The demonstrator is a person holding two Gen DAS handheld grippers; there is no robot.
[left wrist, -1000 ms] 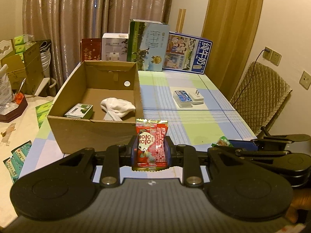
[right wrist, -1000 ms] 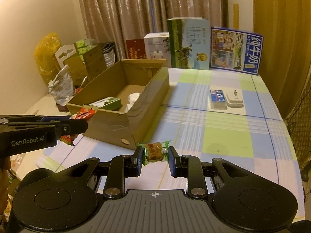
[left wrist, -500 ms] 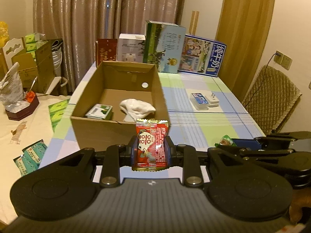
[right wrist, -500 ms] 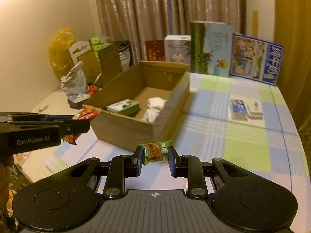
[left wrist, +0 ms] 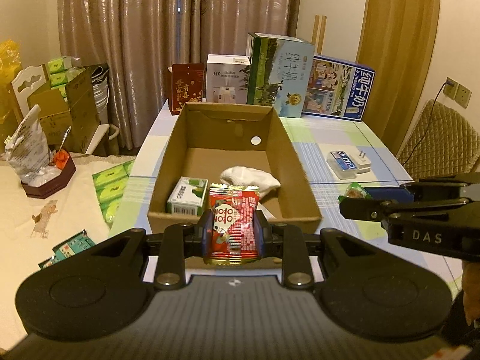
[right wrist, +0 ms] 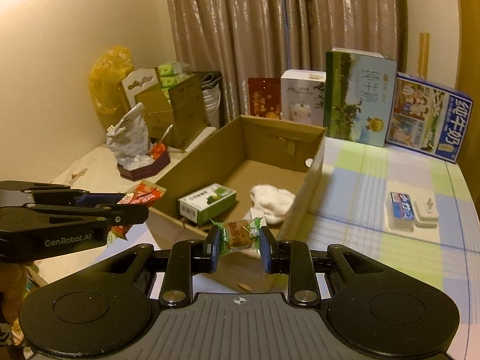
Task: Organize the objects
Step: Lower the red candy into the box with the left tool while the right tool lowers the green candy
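My left gripper [left wrist: 233, 227] is shut on a red snack packet [left wrist: 233, 225], held just before the near wall of an open cardboard box [left wrist: 288, 150]. My right gripper [right wrist: 239, 241] is shut on a small green-ended wrapped candy [right wrist: 238, 235], also at the box's near edge. Inside the box lie a green and white carton [left wrist: 187, 196] and a crumpled white cloth [left wrist: 250, 178]. The right gripper also shows at the right of the left wrist view [left wrist: 357, 198], and the left gripper with its red packet [right wrist: 141, 195] appears at the left of the right wrist view.
Milk cartons [left wrist: 280, 79] and small boxes [left wrist: 228, 79] line the table's far edge. A white tray with a blue pack and a plug [left wrist: 349, 163] lies right of the box. Green tissue packs [left wrist: 109, 186], a bag and stacked boxes crowd the left side; a quilted chair [left wrist: 438, 138] stands right.
Both grippers have moved leftward and closer to the cardboard box, each still holding its item. The box now sits directly ahead in both views.
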